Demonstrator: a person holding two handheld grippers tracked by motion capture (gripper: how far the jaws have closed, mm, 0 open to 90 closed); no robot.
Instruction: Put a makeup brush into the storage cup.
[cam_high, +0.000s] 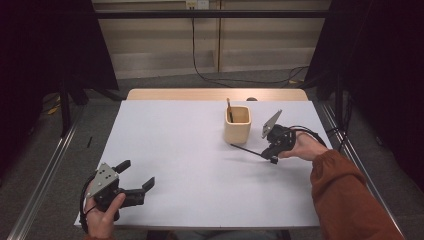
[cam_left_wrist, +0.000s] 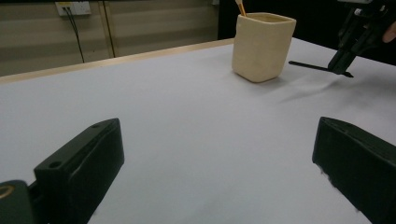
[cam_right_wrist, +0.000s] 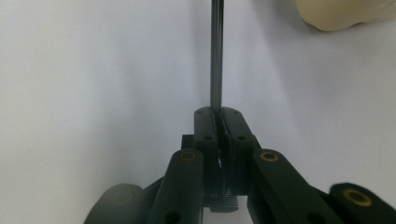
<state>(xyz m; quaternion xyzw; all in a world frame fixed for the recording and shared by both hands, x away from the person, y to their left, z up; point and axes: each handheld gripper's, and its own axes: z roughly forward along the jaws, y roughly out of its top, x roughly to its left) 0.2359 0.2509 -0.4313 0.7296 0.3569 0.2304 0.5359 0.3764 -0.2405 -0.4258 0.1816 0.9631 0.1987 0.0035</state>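
A cream-coloured cup (cam_high: 237, 124) stands on the white table (cam_high: 190, 150) toward the back right, with an orange-tipped pencil (cam_high: 229, 109) upright in it. Just right of the cup, my right gripper (cam_high: 272, 157) is shut on a thin black pen (cam_high: 246, 149), which sticks out level to the left, slightly above the table. In the right gripper view the pen (cam_right_wrist: 216, 56) runs straight up from the closed jaws, with the cup (cam_right_wrist: 343, 13) at the top right. My left gripper (cam_high: 136, 175) rests at the table's front left, open with nothing between its fingers. Its view shows the cup (cam_left_wrist: 262, 45) and the pen (cam_left_wrist: 313, 67).
The table's far edge (cam_high: 217, 94) is a wooden strip. A black cable (cam_high: 210, 79) lies on the floor behind. Dark frames stand at both sides. A person's orange sleeve (cam_high: 345, 195) comes in at the bottom right.
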